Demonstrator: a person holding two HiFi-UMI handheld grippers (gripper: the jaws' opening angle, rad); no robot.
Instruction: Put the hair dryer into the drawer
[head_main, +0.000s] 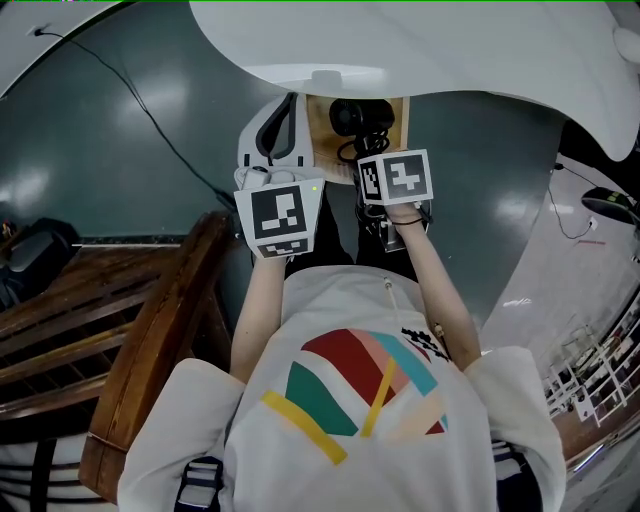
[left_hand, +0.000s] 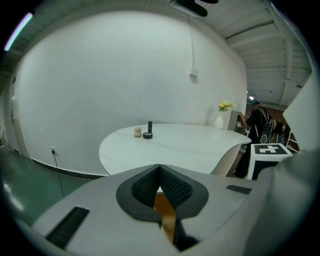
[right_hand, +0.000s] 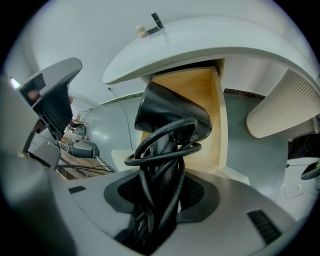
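The coiled cord and handle of the hair dryer are clamped in the right gripper, just over the open drawer. The left gripper has its jaws together, empty. The placing step is in hand. Next, I judge, the dryer must go down inside and be let go.

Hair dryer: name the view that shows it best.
Right gripper view: the hair dryer fills the centre, held in the fingers. Head view shows only a dark bit; left gripper view, nothing.
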